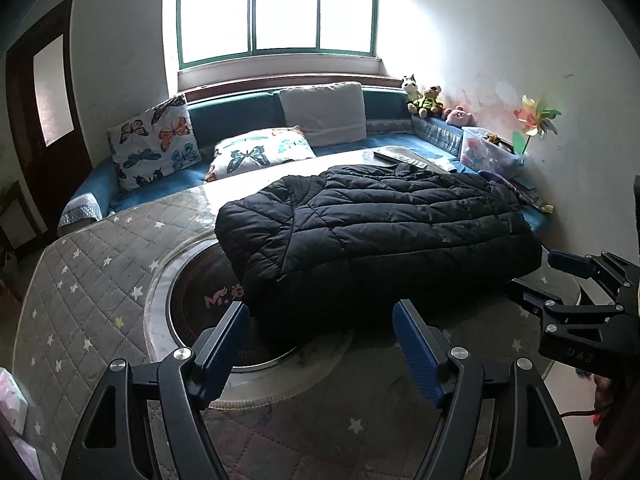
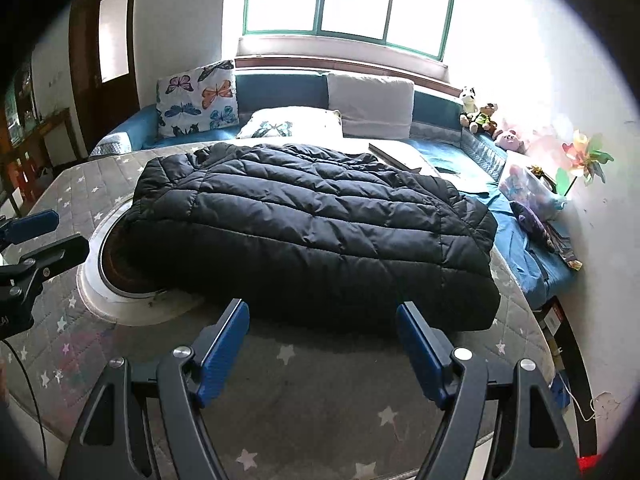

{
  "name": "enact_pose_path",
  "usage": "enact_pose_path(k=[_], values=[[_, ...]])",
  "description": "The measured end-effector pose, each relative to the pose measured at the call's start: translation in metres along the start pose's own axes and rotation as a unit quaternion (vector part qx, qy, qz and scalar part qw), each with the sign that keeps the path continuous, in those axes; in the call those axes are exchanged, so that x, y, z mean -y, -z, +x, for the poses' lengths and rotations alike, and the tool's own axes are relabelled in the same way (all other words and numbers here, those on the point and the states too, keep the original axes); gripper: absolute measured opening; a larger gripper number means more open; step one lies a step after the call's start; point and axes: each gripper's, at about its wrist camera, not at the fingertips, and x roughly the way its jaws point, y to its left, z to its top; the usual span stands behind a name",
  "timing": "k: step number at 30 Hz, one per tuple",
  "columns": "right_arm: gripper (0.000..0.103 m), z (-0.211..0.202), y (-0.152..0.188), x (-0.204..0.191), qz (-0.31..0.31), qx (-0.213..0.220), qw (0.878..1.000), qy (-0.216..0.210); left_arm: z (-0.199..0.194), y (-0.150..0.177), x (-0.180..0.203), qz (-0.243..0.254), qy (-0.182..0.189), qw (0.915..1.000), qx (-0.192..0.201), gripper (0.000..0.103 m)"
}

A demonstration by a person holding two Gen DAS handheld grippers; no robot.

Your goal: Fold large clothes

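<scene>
A black quilted puffer jacket lies folded into a thick block on a table covered with a grey star-print quilt. In the left wrist view my left gripper stands open just short of the jacket's near edge, with nothing between its blue pads. At the jacket's right corner my right gripper shows from the side, open. In the right wrist view the right gripper is open in front of the jacket's near edge, empty. The left gripper shows at the left edge, open.
A round dark inset with a white rim sits in the table, partly under the jacket. A remote control lies at the table's far side. Behind stand a blue sofa with cushions, plush toys, a plastic box and a pinwheel.
</scene>
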Motion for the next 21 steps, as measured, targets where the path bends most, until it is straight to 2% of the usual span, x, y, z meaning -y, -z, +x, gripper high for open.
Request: enact_pose_path(k=[21], values=[[0.083, -0.0023, 0.0021, 0.0007, 0.005, 0.002, 1.0, -0.007, -0.0023, 0.0032, 0.004, -0.002, 0.005, 1.0, 0.003, 0.079]])
